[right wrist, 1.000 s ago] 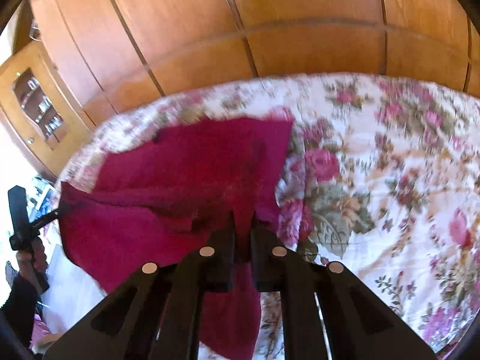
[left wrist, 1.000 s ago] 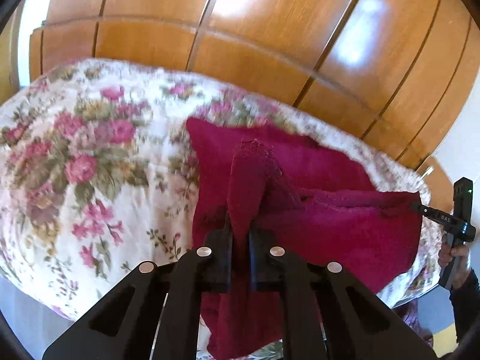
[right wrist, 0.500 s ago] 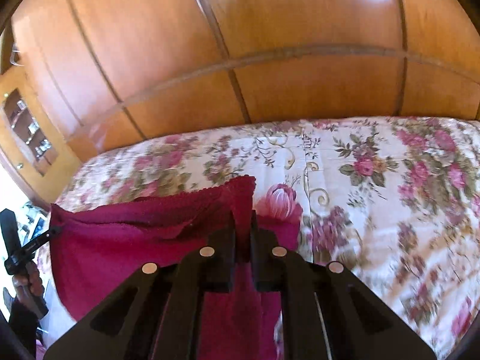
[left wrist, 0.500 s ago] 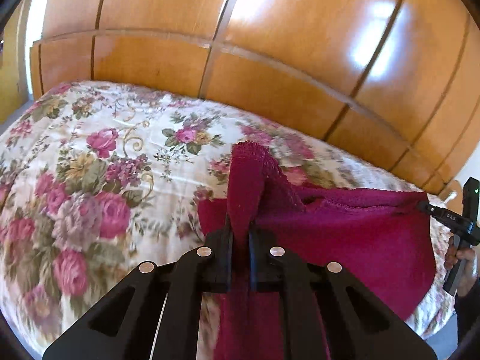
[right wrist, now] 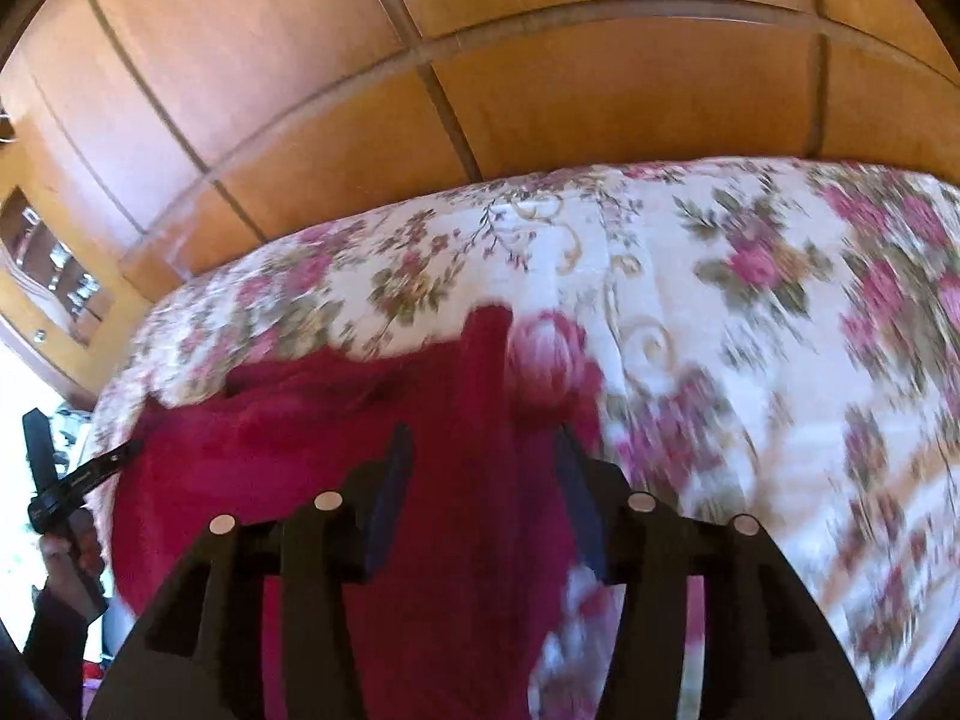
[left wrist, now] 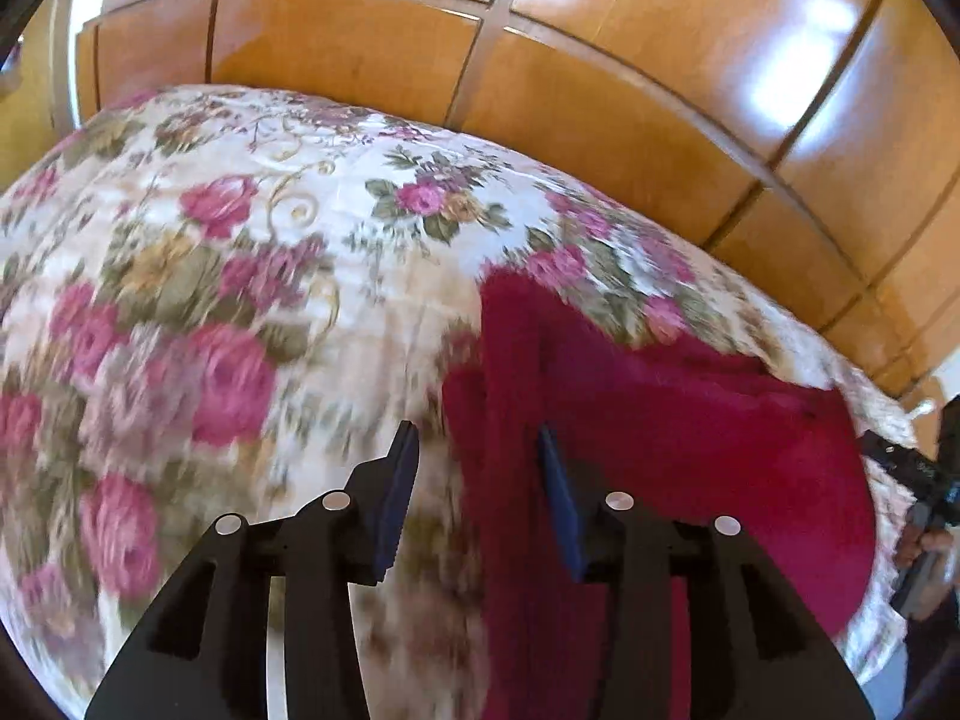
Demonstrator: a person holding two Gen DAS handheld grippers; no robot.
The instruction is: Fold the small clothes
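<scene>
A dark red cloth [left wrist: 690, 432] lies folded on the floral bedspread [left wrist: 240, 300]. In the left wrist view its left corner rises as a strip between the fingers of my left gripper [left wrist: 477, 450], whose jaws are opening; the pads stand apart from it. At the cloth's far right end my right gripper [left wrist: 882, 453] shows small. In the right wrist view the red cloth [right wrist: 300, 450] runs up between the fingers of my right gripper [right wrist: 485, 459], also opening and not pressing. My left gripper [right wrist: 120, 456] sits at the cloth's left end.
Glossy wooden wardrobe doors [left wrist: 600, 90] stand close behind the bed. A glass-fronted cabinet [right wrist: 54, 276] is at the far left of the right wrist view. A hand [right wrist: 66, 558] holds the far gripper. Bare bedspread [right wrist: 750, 360] stretches to the right of the cloth.
Both grippers carried the cloth's near edge forward and down over itself, then opened and let the corners go. The cloth now rests lower on the bed.
</scene>
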